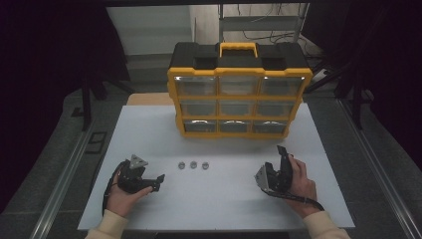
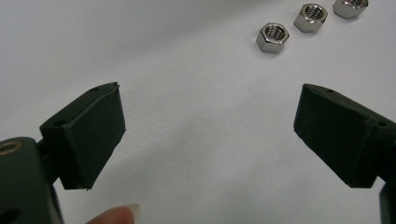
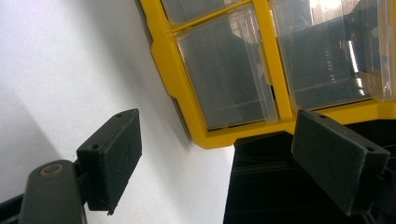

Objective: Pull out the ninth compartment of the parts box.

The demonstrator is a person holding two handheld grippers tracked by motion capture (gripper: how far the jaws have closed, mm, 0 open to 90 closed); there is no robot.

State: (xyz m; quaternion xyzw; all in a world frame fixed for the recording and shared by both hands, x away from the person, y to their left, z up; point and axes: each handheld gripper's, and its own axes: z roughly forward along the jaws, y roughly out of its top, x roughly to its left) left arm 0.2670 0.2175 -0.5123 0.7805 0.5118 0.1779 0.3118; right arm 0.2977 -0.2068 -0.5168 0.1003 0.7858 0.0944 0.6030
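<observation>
At the near edge of the white counter, two hands come in from the bottom of the high view, each holding a claw. The left claw lies low in the person's left hand, its jaws pointing along the counter toward the middle. In the left gripper view its two black jaws stand wide apart with nothing between them, only bare white surface, and a fingertip shows at the bottom edge. The right claw is held more upright in the right hand, aimed toward the far side of the counter. Its jaws are likewise spread apart and hold nothing, as the right gripper view shows.

A little farther in, three small hex nuts lie in a short row on the counter, just beside one another but apart, nearer to the left claw than to the right. In the left gripper view the nuts sit beyond the open jaws, toward the upper right, untouched.

Farther back stands a yellow and black organiser case, upright, with a yellow handle on top and three rows of three clear drawers facing the person. The right gripper view looks up at its lower drawers, all shut. Behind the counter the room is dark.
</observation>
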